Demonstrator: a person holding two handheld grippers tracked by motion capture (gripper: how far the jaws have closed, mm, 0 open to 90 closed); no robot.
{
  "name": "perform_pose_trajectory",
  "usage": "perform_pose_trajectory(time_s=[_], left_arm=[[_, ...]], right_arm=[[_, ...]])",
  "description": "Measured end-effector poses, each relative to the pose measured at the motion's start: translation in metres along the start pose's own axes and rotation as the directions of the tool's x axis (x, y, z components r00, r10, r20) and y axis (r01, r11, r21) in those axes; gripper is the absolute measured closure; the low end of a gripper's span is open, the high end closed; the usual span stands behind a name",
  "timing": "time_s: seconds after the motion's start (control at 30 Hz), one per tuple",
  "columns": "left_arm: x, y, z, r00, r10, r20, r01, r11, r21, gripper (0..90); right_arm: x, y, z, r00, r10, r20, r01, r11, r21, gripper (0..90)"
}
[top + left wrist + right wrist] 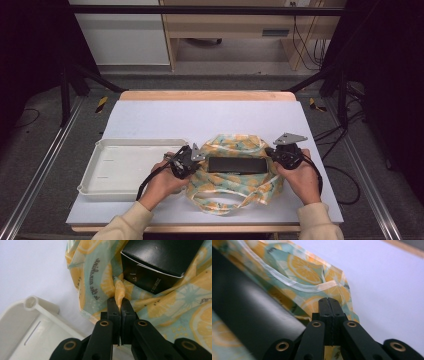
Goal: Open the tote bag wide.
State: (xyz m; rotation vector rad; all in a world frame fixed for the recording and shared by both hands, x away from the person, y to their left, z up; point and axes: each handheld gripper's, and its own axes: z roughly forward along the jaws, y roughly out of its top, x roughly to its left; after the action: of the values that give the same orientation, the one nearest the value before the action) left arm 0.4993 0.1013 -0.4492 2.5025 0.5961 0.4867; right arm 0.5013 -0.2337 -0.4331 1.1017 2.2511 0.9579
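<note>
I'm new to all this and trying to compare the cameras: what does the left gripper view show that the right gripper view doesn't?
Left gripper view: the corner of a white tray, small print on the end of the black box, and the left gripper shut on a fold of the lemon-print cloth.

Right gripper view: the cloth's pale hemmed edge, a strip of wooden table edge, and the right gripper shut on the cloth.

Both: cloth, box, pale table surface.

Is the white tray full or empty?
Empty. The white tray shows only its bare floor in the high view; the black box sits on the lemon-print bag beside it.
</note>
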Motion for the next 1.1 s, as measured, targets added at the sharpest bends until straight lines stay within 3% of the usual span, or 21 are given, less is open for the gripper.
perform_pose_trajectory(time_s=[0.2, 0.47, 0.63, 0.7, 0.93, 1.0, 1.1], left_arm=[[0.001, 0.001, 0.004, 0.9999, 0.004, 0.011, -0.004, 0.9999, 0.013, 88.9], [-0.002, 0.000, 0.007, 0.9995, 0.013, 0.028, -0.014, 0.9990, 0.042, 88.8], [-0.003, -0.001, 0.008, 0.9994, 0.018, 0.029, -0.020, 0.9987, 0.048, 88.7], [-0.004, -0.002, 0.008, 0.9994, 0.019, 0.028, -0.020, 0.9986, 0.049, 88.6], [-0.003, -0.003, 0.003, 0.9996, -0.002, 0.030, 0.002, 0.9998, 0.020, 83.9], [-0.003, -0.004, -0.003, 0.9992, -0.018, 0.035, 0.018, 0.9998, -0.004, 80.0], [-0.002, -0.004, -0.012, 0.9988, -0.039, 0.029, 0.041, 0.9982, -0.044, 73.9]], right_arm=[[-0.011, -0.012, 0.023, 0.9980, 0.063, -0.004, -0.063, 0.995, 0.080, 90.0], [-0.013, -0.024, 0.029, 0.9975, 0.070, 0.002, -0.070, 0.988, 0.134, 90.0], [-0.015, -0.025, 0.030, 0.9968, 0.080, 0.001, -0.079, 0.988, 0.134, 90.0], [-0.015, -0.025, 0.029, 0.9969, 0.078, 0.004, -0.078, 0.989, 0.128, 90.0], [-0.011, -0.019, 0.006, 0.9939, 0.110, 0.013, -0.110, 0.993, 0.033, 90.0], [-0.008, -0.015, -0.008, 0.9943, 0.106, 0.012, -0.106, 0.994, -0.011, 90.0], [-0.006, -0.013, -0.016, 0.9946, 0.104, 0.006, -0.103, 0.994, -0.037, 90.0]])
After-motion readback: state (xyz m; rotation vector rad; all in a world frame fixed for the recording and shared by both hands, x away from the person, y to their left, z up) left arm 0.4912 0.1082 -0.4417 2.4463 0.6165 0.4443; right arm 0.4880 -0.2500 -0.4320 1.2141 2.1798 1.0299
